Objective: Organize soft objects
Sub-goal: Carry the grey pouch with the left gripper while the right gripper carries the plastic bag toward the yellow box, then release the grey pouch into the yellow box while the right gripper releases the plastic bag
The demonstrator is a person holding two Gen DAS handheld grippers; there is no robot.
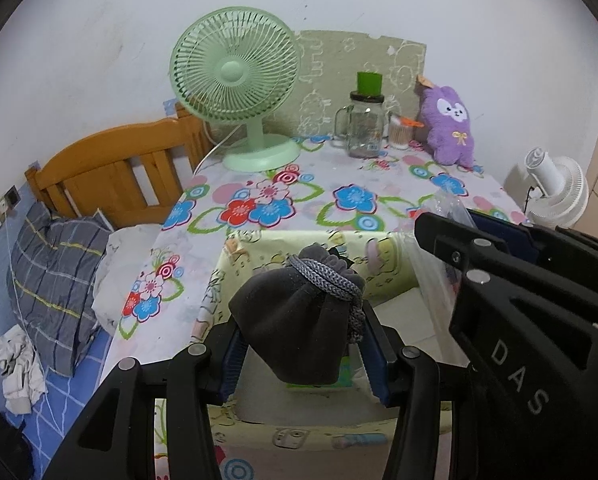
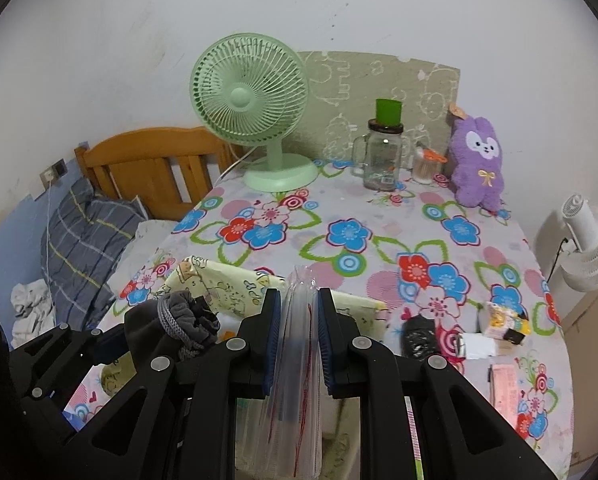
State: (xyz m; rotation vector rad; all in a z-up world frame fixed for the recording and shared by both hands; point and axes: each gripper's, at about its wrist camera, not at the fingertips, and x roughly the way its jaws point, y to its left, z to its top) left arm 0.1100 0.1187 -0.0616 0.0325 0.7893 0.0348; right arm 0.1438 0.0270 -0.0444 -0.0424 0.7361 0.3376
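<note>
Left gripper [image 1: 305, 354]: I have its jaws partly apart and clamped on the dark grey drawstring pouch [image 1: 299, 320], 1 blue pad on each side of the cloth.
Pouch: it sits between my left jaws with its gathered mouth and grey braided cord [image 1: 331, 284] pointing away from me, above the open fabric bin [image 1: 259, 264].
Right gripper [image 2: 299, 344]: I have its jaws narrow, pressed on a clear plastic zip bag [image 2: 299, 360] with red lines showing through it.
Zip bag: it stands upright between my right jaws, its top edge rising just past the fingertips, its lower part hanging down below them.
Fabric bin: pale yellow with cartoon print, directly ahead of and below both sets of jaws, resting on the flowered surface [image 2: 379, 208].
Beyond the jaws: a green fan [image 2: 255, 108], a glass jar [image 2: 381, 160] with a green lid, and a purple plush rabbit [image 2: 477, 160] stand at the far edge of the surface.
Right of my right jaws: small packets [image 2: 503, 324] lie on the surface.
</note>
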